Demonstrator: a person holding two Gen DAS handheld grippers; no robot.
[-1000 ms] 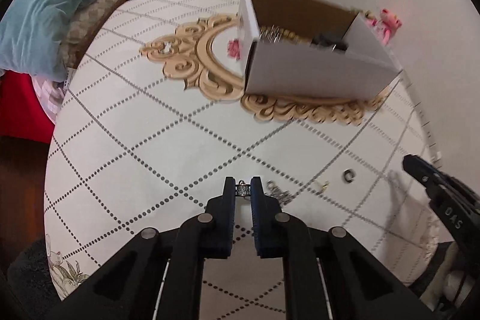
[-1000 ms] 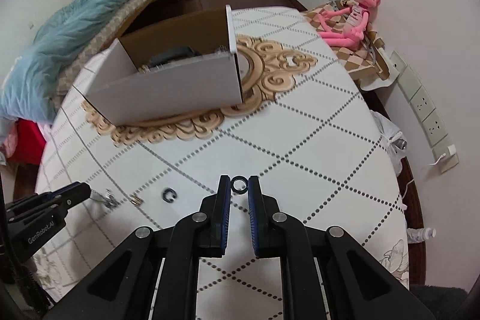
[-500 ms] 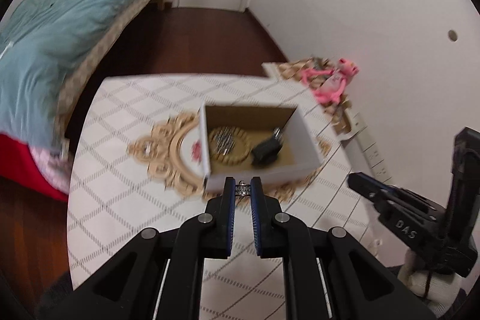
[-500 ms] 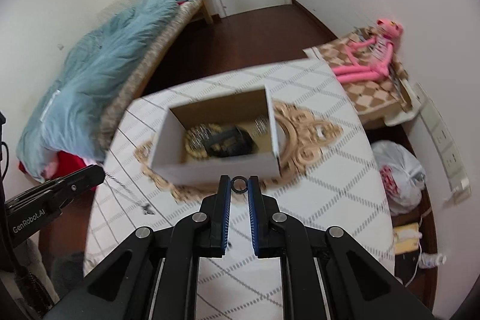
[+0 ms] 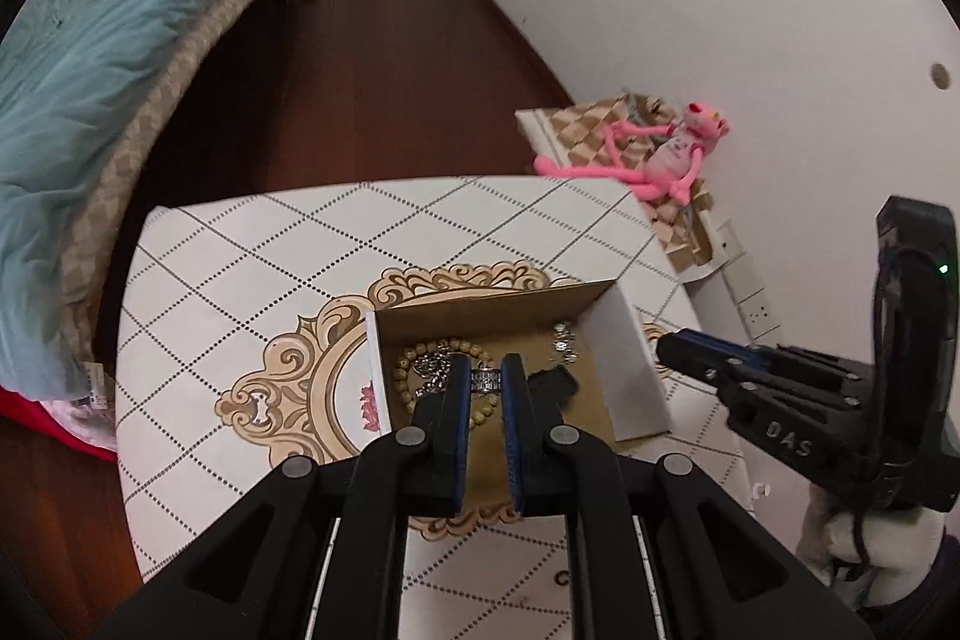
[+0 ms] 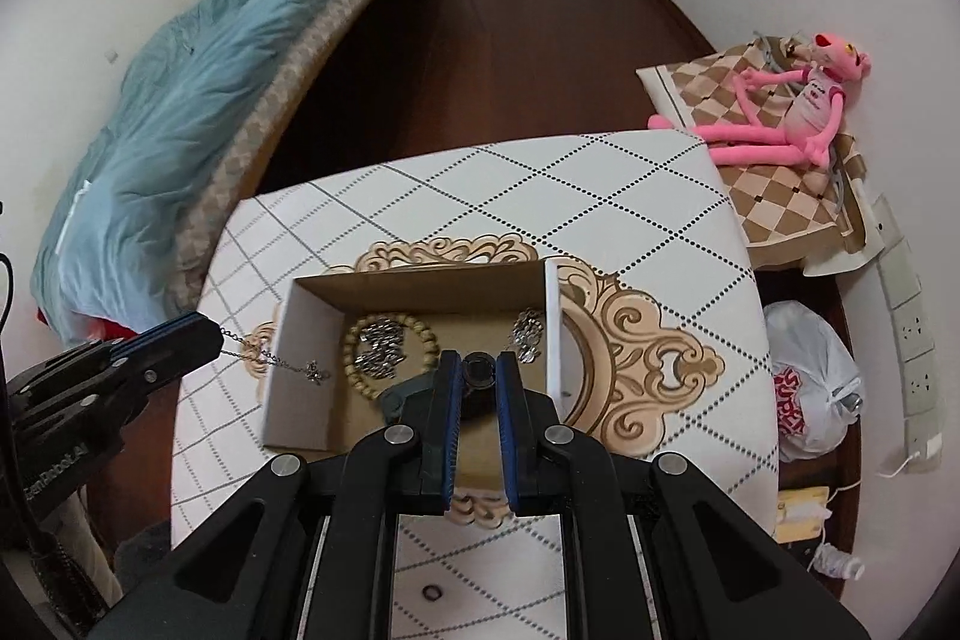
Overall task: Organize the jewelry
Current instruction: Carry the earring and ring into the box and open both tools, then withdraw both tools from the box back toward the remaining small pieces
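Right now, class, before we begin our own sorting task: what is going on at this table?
A person holding two grippers is sorting jewelry into a cardboard box on the table. The left gripper pinches a silver chain piece above the box; the right gripper holds a dark ring over it too. A beaded bracelet and chains already lie inside. One small ring remains on the table.

White table [image 6: 660, 232] with dotted grey diamonds, tan-lined box [image 6: 420, 289], pink plush [image 6: 798, 112], blue quilt [image 6: 198, 112].
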